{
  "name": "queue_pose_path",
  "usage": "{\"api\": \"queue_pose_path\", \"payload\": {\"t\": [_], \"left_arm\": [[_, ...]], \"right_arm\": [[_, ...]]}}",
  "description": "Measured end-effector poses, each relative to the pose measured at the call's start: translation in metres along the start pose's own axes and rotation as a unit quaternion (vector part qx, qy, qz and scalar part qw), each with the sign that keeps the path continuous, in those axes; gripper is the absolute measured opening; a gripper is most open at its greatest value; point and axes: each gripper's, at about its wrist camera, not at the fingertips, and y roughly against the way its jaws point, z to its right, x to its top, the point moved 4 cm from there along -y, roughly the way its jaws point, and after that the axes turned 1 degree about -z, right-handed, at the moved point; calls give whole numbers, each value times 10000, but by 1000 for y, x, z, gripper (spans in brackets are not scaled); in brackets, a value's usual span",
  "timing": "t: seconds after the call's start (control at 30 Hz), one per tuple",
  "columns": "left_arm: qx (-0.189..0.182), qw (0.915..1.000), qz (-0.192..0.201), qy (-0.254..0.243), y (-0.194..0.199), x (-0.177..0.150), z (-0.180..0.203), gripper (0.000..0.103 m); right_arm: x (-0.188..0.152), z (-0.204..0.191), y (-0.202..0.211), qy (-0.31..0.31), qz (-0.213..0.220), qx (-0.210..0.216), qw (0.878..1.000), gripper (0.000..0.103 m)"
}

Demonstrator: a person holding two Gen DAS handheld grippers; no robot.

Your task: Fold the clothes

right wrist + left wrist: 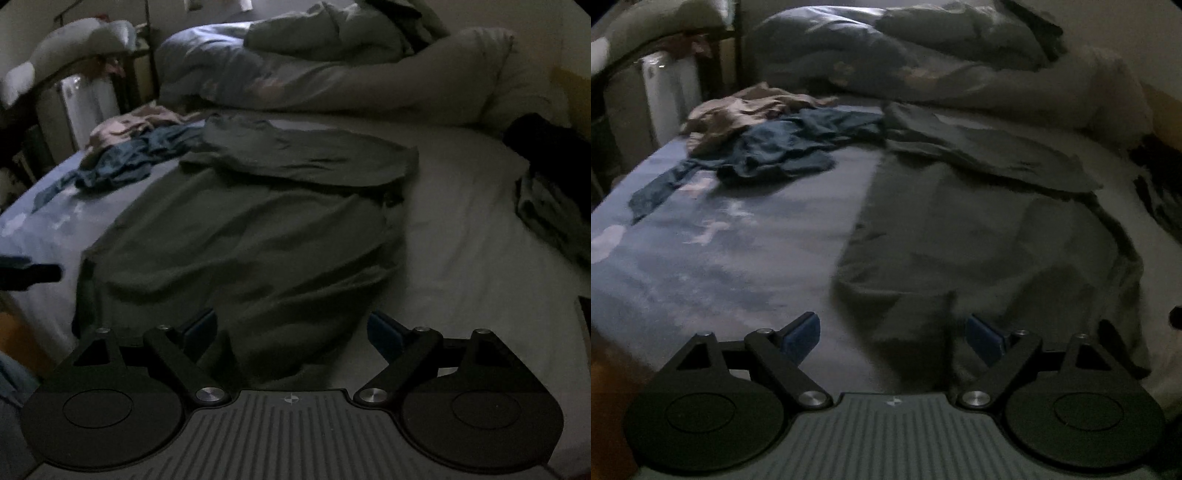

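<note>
**Green top flat on the bed, both tongs let go**

The room is dark. A big dark green top (240, 229) lies spread out on the bed (461, 229), w/ one sleeve folded across its far end. The near end is rumpled.

Left gripper (892, 334) is wide apart & holds nothing. It's over the near edge of the green top, w/ the blue sheet (701, 266) under its left finger. Right gripper (291, 332) is wide apart too, nothing pinched. The near end of the top bunches up between its fingers, but the blue pads (384, 334) don't press on it.

Far left on the bed sits a heap of other clothes: a dark blue piece (783, 147) & a tan piece (738, 110) behind it, touching. They're just beside the green top's sleeve. At the far end are a rumpled blanket (314, 40) & a pale pillow (480, 74). More dark clothes (554, 192) lie at the right edge of the bed, well apart from the top.
</note>
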Motion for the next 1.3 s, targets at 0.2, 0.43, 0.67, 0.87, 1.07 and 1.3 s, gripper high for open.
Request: {"api": "queue_pose_path", "payload": {"t": [0.2, 0.43, 0.67, 0.87, 1.07, 1.3], "left_arm": [[207, 9994, -156, 234, -29, -1, 7, 70], [-36, 9947, -352, 962, -30, -11, -17, 6], [-98, 9841, -242, 1755, -6, -25, -53, 6], [-163, 9833, -212, 1797, 0, -29, -60, 6], [-307, 9765, -55, 2132, 9, -31, -69, 6], [-790, 9497, 304, 3014, 27, -34, -88, 6]], "right_arm": [[-18, -17, -3, 718, 101, -197, 9972, 89], [-27, -43, -31, 1588, 29, -77, 9873, 80], [-33, -46, -62, 1689, -99, -272, 9852, 61], [-40, -68, -69, 2299, 13, -515, 9718, 48], [-27, -24, -44, 751, 301, -615, 9948, 16], [-28, 80, 2, -2552, 736, -52, 9641, 7]]}}
